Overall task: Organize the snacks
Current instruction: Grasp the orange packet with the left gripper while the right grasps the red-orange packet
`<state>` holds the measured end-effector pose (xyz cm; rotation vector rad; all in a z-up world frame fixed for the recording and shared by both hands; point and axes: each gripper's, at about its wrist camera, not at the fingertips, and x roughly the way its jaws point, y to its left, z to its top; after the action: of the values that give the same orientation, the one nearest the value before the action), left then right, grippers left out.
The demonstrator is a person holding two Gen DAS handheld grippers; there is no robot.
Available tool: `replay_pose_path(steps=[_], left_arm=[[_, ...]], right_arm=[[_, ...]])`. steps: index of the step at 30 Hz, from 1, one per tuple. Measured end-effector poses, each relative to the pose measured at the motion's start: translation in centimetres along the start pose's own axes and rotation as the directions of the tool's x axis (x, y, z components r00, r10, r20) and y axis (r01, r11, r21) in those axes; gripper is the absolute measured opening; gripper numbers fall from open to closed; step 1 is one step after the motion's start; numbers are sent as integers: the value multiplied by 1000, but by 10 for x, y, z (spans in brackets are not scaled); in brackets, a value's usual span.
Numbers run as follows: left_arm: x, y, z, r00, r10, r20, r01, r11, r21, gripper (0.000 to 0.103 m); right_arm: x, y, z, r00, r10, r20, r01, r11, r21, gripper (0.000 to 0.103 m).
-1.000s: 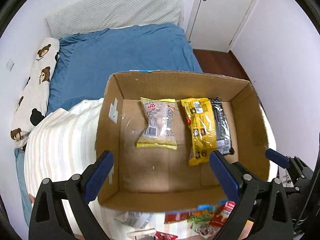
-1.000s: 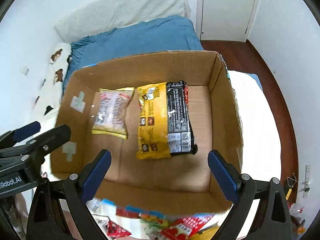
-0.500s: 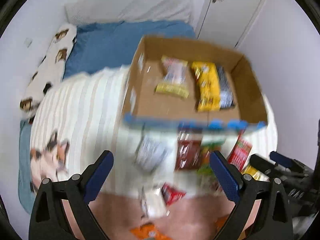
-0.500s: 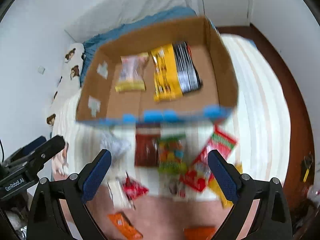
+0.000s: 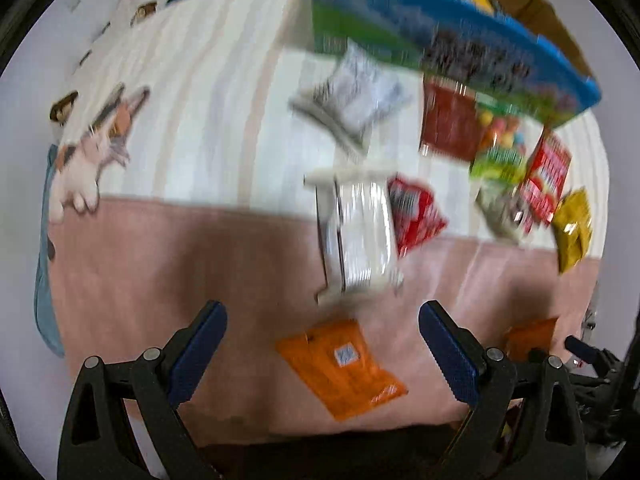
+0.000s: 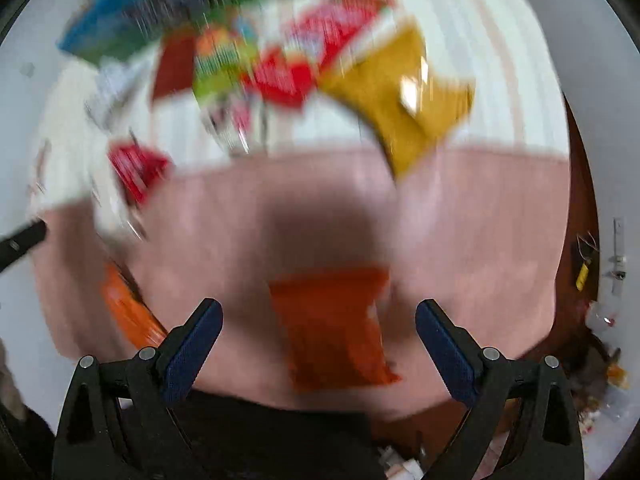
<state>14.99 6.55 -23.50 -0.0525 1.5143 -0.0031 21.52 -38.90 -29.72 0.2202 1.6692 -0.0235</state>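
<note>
My left tool (image 5: 322, 344) is spread wide and holds nothing; an orange packet (image 5: 342, 364) lies on the pink blanket (image 5: 160, 280) just ahead of it. My right tool (image 6: 318, 342) is also wide and empty, with another orange packet (image 6: 336, 328) between its fingers' line of view. Farther off on the bed, near the box (image 5: 440, 36), lie more snacks: a clear pack (image 5: 360, 236), a red bag (image 5: 416, 212), a silver bag (image 5: 352, 96) and a yellow bag (image 6: 400, 92). Both views are blurred.
</note>
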Motion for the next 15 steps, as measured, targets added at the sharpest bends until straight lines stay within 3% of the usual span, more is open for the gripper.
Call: replay_pose_path(steps=[3,6,7,11,14,15], left_arm=[[16,0,-18,998,6,-57,-6,1000,-11,99],[35,5,-38,989,-33,-142,24,998,-65,98],[43,7,-45,983,-54,-177,38,995,-88,98],[80,21,-65,945,-161,-286,97,969,-226,98],[103,27,-69,919,-257,-300,154,932,-328,98],[107,28,-69,915,-276,-296,165,922,-350,91]], right_arm=[[29,-4,-11,999,-10,-43,11,1000,14,98],[42,-6,-18,999,-45,-23,46,999,12,77],[42,-7,-20,999,-49,-7,49,999,14,71],[32,-12,-21,1000,1,28,-1,1000,25,62],[25,-12,-18,998,50,47,-51,999,18,61],[24,-11,-17,997,55,50,-56,998,17,61]])
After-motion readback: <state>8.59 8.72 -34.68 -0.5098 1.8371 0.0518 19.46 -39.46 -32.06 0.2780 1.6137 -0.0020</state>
